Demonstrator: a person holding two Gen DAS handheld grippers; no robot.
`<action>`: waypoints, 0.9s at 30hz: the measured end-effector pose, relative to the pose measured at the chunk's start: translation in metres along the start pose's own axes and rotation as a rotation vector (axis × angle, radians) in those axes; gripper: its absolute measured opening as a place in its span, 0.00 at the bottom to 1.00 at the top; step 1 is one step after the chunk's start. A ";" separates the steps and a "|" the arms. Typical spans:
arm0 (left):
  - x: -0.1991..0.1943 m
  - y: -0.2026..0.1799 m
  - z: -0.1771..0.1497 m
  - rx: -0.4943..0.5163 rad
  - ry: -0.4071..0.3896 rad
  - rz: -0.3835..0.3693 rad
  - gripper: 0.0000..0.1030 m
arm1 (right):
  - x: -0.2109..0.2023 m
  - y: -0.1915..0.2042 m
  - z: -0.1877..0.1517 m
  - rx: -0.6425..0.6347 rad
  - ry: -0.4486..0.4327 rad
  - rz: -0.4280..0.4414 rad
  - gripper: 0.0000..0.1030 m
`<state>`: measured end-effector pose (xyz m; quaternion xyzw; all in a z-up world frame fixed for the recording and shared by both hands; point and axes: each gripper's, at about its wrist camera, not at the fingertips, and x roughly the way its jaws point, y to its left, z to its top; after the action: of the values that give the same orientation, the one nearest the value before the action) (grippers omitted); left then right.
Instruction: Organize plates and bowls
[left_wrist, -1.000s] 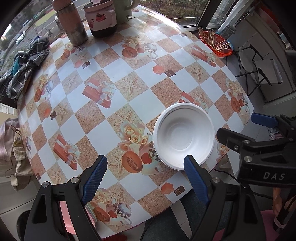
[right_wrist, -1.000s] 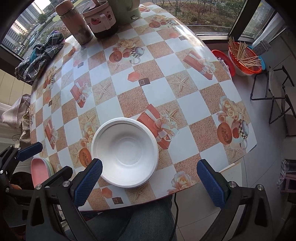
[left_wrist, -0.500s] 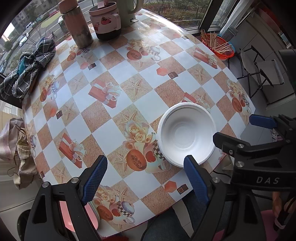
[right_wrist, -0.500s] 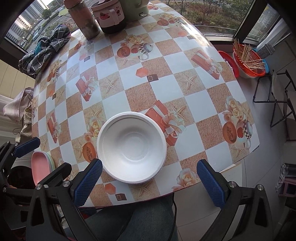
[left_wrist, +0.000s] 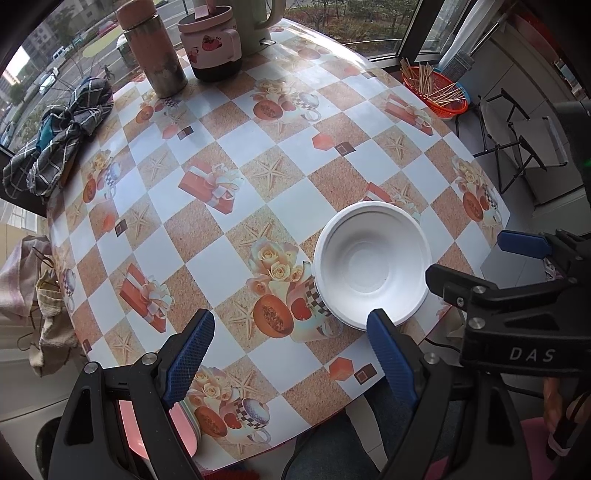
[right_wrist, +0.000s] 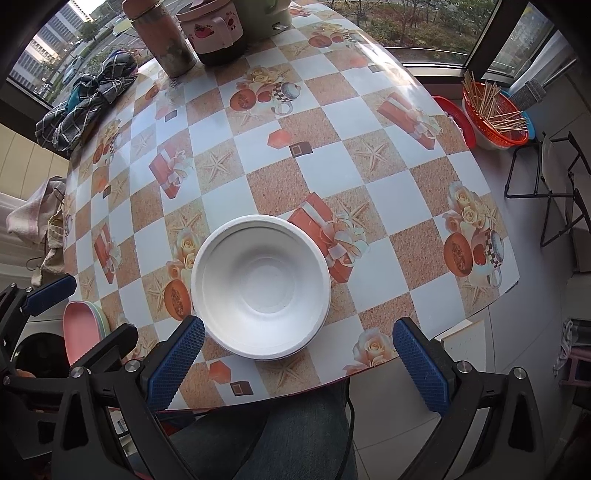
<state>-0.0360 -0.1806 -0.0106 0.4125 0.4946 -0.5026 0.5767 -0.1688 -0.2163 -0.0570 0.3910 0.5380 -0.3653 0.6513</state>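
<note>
A white bowl (left_wrist: 372, 268) sits upright on the patterned table (left_wrist: 236, 166) near its front edge; it also shows in the right wrist view (right_wrist: 260, 286). A stack of pink plates (right_wrist: 79, 330) lies at the table's front left corner, partly hidden behind my left gripper in the left wrist view (left_wrist: 183, 421). My left gripper (left_wrist: 288, 354) is open and empty, held above the front edge between the plates and the bowl. My right gripper (right_wrist: 295, 365) is open and empty, just in front of the bowl.
At the far edge stand a metal flask (left_wrist: 153, 51), a pink lidded jar (left_wrist: 212, 48) and a green kettle (left_wrist: 264, 22). A checked cloth (left_wrist: 59, 136) lies at the far left. An orange basket of sticks (right_wrist: 495, 110) and a folding chair (left_wrist: 521, 144) stand right of the table.
Both grippers have pulled back and up from the table, so the bowl looks smaller and farther. The bowl and plates have not moved. Both grippers stay open.
</note>
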 end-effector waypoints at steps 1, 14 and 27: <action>0.000 0.000 0.000 0.001 0.000 -0.001 0.85 | 0.000 0.000 0.000 0.000 0.000 0.000 1.00; 0.004 -0.002 0.001 -0.018 0.014 0.001 0.85 | 0.004 -0.001 -0.001 -0.001 0.012 -0.001 1.00; 0.009 -0.004 0.005 -0.018 0.027 -0.008 0.85 | 0.007 -0.006 0.004 -0.003 0.025 -0.003 1.00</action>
<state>-0.0395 -0.1881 -0.0181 0.4123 0.5085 -0.4946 0.5716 -0.1716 -0.2225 -0.0638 0.3939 0.5474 -0.3602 0.6446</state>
